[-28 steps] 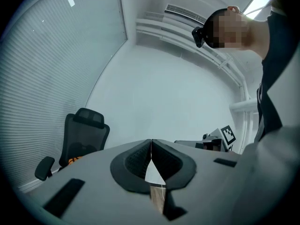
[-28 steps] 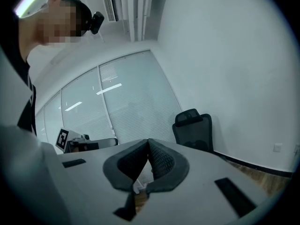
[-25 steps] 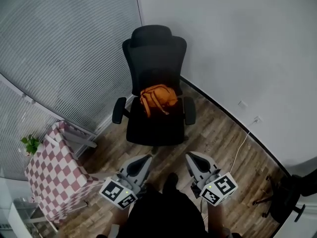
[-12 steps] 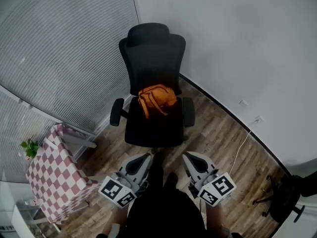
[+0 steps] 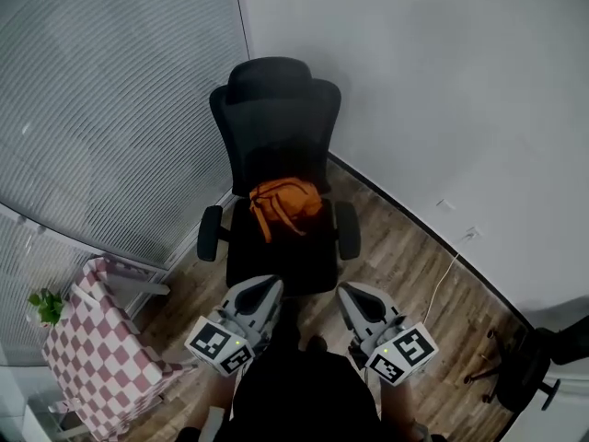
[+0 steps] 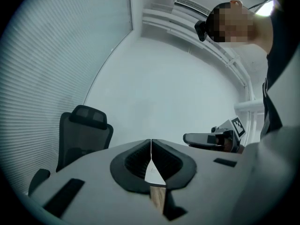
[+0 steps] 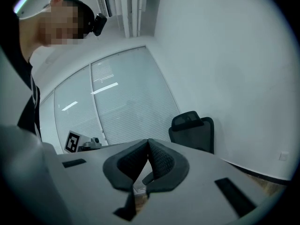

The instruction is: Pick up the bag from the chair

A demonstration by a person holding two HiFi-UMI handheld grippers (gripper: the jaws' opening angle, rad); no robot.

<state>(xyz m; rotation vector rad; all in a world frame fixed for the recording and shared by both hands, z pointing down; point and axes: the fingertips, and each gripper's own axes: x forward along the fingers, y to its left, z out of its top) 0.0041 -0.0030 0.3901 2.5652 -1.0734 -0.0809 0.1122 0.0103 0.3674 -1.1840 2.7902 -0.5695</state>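
Observation:
An orange bag [image 5: 284,204] lies at the back of the seat of a black office chair [image 5: 276,127] that stands in the room's corner. My left gripper [image 5: 269,286] is held low in front of the chair's seat edge, its jaws shut and empty. My right gripper [image 5: 346,292] is beside it, also shut with nothing held. Both point toward the chair, a short way from the bag. The chair's back [image 6: 82,135] shows in the left gripper view and its headrest [image 7: 193,129] in the right gripper view; the bag is hidden in both.
A small table with a red-checked cloth [image 5: 87,339] and a green plant [image 5: 46,307] stand at the left. Window blinds [image 5: 110,99] fill the left wall. A white cable [image 5: 451,270] runs down from a wall socket. A dark stand [image 5: 520,366] sits at the right on the wood floor.
The view has drawn closer to the chair, which now sits lower and nearer in frame. Both grippers stay shut and have edged forward toward the seat.

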